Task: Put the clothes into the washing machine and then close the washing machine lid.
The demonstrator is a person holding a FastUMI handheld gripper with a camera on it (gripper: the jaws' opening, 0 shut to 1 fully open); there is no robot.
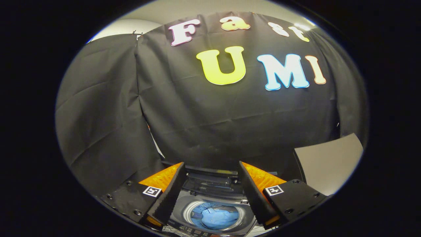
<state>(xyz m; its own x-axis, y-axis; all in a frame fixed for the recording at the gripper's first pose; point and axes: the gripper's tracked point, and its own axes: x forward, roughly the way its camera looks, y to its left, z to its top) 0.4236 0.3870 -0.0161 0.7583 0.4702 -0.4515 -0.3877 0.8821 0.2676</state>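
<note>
A grey top-loading washing machine [184, 204] stands below my gripper [212, 166], seen between the two fingers. Blue clothes [218, 218] lie inside its round drum. The lid [210, 179] is folded up at the back of the machine, against the black cloth. My orange and black fingers [171, 191] are spread wide apart above the drum, with nothing between them. The control panel [192, 230] runs along the machine's near edge.
Black cloth walls [213, 125] hang close behind the machine and to the left. A pale flat panel [329, 161] stands to the right of the machine.
</note>
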